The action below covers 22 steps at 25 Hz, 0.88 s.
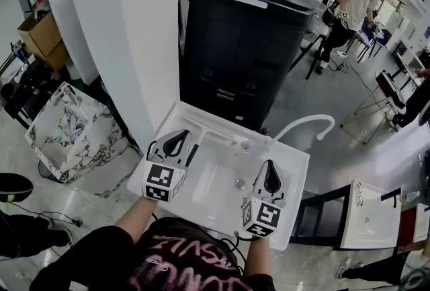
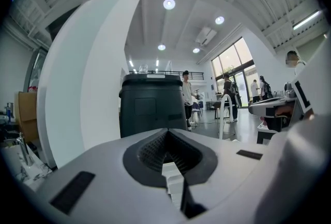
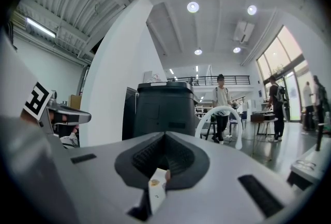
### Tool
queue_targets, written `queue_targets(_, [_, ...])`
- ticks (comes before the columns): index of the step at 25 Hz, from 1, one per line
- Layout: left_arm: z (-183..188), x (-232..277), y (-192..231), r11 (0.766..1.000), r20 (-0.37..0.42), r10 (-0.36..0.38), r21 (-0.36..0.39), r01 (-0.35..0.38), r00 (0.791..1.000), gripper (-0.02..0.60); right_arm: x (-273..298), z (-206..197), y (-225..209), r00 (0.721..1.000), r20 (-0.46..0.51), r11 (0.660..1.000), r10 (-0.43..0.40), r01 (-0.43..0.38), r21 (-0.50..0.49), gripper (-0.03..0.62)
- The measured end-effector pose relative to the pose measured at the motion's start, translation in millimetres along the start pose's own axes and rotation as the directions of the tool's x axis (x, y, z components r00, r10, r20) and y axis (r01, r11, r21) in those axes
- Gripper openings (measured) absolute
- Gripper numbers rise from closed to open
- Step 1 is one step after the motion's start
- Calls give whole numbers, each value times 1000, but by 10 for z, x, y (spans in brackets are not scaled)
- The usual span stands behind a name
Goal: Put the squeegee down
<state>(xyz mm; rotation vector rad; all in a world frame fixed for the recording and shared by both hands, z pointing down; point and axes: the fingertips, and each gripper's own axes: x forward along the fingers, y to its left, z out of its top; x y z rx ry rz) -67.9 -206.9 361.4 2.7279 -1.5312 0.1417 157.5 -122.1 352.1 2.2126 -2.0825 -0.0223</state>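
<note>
Below, white sink [image 1: 216, 183]; behind, black cabinet [image 1: 242, 48], white pillar [image 1: 127, 34], glossy floor [image 1: 336, 101]

1. A white sink top [image 1: 295, 169] carries everything; its basin is sunk in the middle, with a round drain [image 1: 240, 183] in its floor.
2. A slim dark tool [image 1: 191, 155] lies on the left ledge, beside the basin.
3. A white curved faucet [image 1: 306, 123] rises near the back right corner.
</note>
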Motion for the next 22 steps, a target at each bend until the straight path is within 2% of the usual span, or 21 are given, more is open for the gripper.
queue_targets(22, [-27,-35,60,999,7,22,-33,-22,1000,10,38,-49,71,1000,-10,1000,24,-24,-1,20])
